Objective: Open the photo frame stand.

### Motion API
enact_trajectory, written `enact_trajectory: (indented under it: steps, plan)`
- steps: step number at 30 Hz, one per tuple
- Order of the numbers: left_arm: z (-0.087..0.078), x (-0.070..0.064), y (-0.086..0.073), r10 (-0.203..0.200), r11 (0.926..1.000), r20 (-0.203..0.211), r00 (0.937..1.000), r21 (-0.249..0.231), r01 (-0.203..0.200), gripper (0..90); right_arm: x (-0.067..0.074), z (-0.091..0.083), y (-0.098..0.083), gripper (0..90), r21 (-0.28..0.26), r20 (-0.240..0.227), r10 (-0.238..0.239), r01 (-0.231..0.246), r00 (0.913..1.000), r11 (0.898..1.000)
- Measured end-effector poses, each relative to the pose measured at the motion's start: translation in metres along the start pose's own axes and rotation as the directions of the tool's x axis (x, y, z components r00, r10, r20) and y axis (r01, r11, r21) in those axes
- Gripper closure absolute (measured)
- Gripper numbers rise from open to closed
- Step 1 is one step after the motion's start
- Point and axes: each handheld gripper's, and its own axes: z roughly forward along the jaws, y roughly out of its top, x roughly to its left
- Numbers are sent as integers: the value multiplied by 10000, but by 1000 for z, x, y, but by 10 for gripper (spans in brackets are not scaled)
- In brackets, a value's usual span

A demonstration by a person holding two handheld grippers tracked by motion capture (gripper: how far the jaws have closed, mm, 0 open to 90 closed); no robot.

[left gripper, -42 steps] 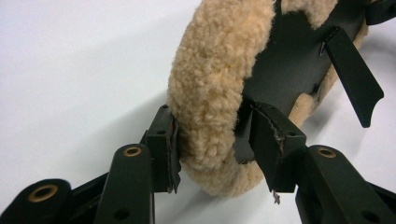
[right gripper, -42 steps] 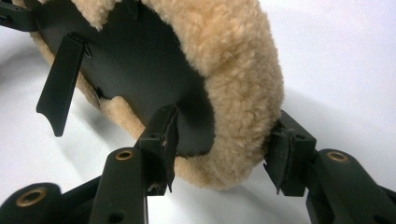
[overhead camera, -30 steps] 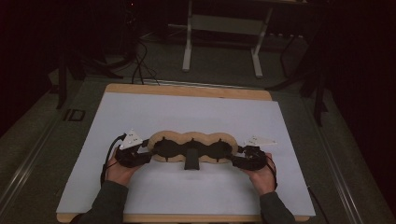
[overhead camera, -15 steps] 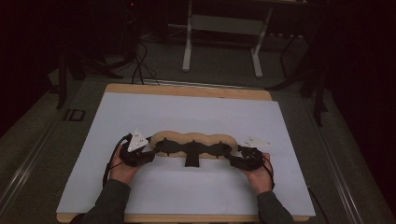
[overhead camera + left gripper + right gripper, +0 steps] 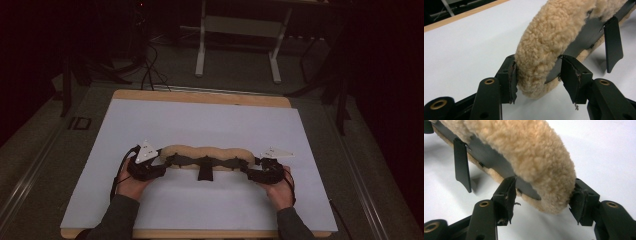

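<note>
Legible text, labels, brands, numbers, signs: none. The fleece pad, its black straps, the white table mat and both grippers bear no readable marking in any view.

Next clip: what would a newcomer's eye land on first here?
A long tan fleece pad with black backing and a hanging black strap, lying across the near middle of the white table. The left gripper and right gripper bracket its two ends, their jaws just opening and the fingers barely off the fleece.

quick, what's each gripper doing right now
left gripper: open, just been opening, fleece pad end between its jaws.
right gripper: open, just been opening, other end between its jaws.
</note>
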Motion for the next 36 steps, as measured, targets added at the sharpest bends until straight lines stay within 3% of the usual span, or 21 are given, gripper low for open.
enact_trajectory:
  steps: [17,26,36]
  plan:
    - [-5,-2,-1,-423,9990,348,9985,158,418,450,0,-3,-3,399,195,-310,198,-192,9993,9996]
    - [-8,-4,-1,-408,9989,339,9986,244,400,440,2,-3,-4,408,453,-175,132,-124,9998,9989]
    - [-9,-5,-2,-665,9975,344,9972,281,655,422,3,-3,-4,403,578,-77,100,-96,9999,9983]
